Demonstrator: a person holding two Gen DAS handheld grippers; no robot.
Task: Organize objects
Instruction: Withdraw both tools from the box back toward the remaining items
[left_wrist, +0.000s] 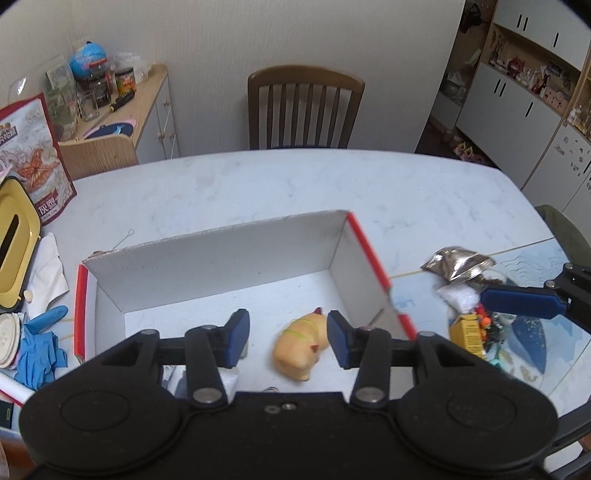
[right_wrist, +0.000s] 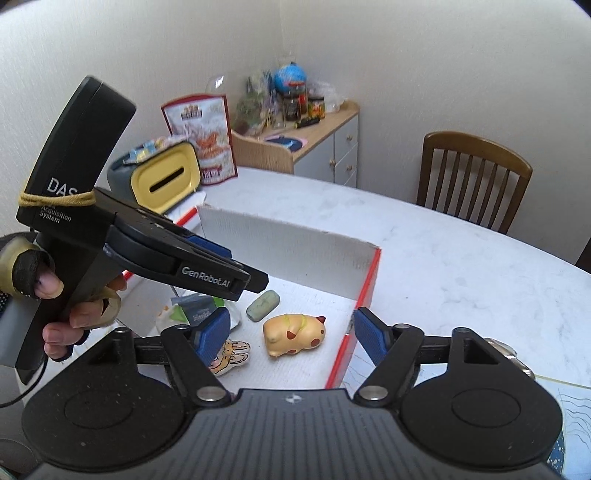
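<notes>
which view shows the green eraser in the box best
The right wrist view: the green eraser lies in full sight on the floor of the box, behind the yellow toy. In the left wrist view only a sliver of it may show, behind a fingertip of the open left gripper.

Left tool (left_wrist: 287, 338) open over box (left_wrist: 221, 258), yellow toy (left_wrist: 301, 341) btwn pads, untouched.

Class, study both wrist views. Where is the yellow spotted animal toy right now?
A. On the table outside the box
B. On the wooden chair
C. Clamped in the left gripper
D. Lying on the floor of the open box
D: the toy lies on its side on the white floor of the box, and both the left gripper and the right gripper are open and hold nothing.
</notes>
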